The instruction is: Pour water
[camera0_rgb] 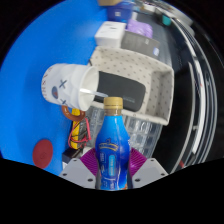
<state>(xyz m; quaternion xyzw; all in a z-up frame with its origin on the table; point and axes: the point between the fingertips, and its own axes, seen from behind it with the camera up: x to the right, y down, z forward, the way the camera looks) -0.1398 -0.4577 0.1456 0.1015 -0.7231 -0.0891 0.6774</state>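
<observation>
Bright, even light; strong fisheye bending at edges, mild softness throughout.

Desk [25,90]: bright blue top, plain and evenly lit, taking up the whole near side and curving away to the rear. Round red disc [42,152] lying flat on the blue top, near its front. Container [135,72]: beige fabric with small dots and a pale rim, tilted, standing behind the front items. White box [110,36] behind the container, with a dark slot or handle on its face. Purple item [141,30] beside the white box; kind cannot be told. Dark curved surface [195,90] bordering the blue top on the far side; material unclear. Light: diffuse, no hard shadows.
</observation>
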